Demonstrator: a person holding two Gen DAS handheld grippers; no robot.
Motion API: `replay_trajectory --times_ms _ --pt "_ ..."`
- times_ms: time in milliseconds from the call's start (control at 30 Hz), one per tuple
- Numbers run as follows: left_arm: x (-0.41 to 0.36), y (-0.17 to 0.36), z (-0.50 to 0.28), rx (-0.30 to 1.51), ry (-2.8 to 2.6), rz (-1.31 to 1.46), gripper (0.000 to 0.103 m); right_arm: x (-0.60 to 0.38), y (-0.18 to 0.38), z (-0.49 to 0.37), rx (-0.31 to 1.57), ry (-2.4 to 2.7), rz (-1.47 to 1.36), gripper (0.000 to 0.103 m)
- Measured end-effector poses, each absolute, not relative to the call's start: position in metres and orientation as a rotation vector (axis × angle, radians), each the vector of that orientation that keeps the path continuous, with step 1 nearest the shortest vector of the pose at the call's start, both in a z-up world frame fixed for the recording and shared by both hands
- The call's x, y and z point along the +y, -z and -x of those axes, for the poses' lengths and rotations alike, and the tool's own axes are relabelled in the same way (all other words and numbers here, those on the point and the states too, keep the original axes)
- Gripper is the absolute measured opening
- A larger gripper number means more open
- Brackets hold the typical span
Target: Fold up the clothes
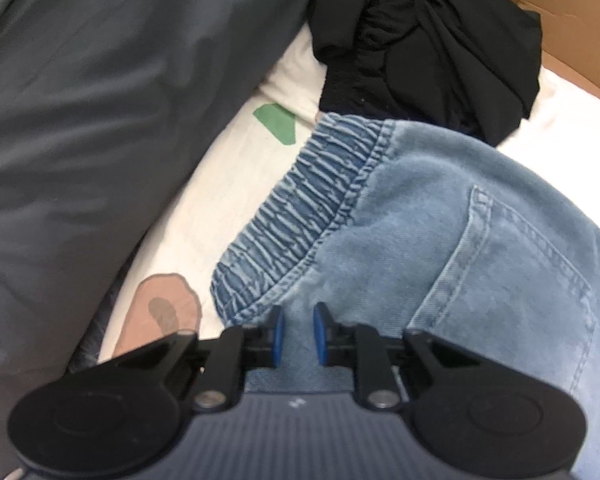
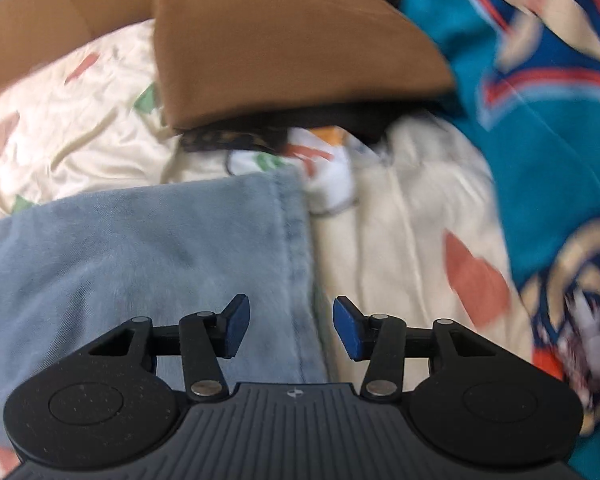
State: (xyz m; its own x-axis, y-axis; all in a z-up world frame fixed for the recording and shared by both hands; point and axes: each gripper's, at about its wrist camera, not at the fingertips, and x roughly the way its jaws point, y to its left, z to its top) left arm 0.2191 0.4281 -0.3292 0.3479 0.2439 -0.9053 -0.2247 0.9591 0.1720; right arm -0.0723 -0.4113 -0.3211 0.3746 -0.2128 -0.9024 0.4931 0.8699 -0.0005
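The jeans [image 1: 440,216] are lying on the cream patterned sheet [image 1: 228,184], their elastic waistband [image 1: 300,208] facing the black garment [image 1: 424,44]; the left gripper [image 1: 299,334] is pinching a fold of denim just below that waistband; the right gripper [image 2: 291,328] is hovering with its jaws apart over the leg hem [image 2: 296,248], grasping nothing; a folded brown garment [image 2: 284,48] is lying beyond it.
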Motion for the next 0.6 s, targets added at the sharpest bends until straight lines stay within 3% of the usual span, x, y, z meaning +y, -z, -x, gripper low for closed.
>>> replay_trajectory --times_ms 600 --pt "0.381 0.261 -0.210 1.171 -0.385 0.005 0.029 -0.429 0.376 0.165 1.042 0.466 -0.789 0.053"
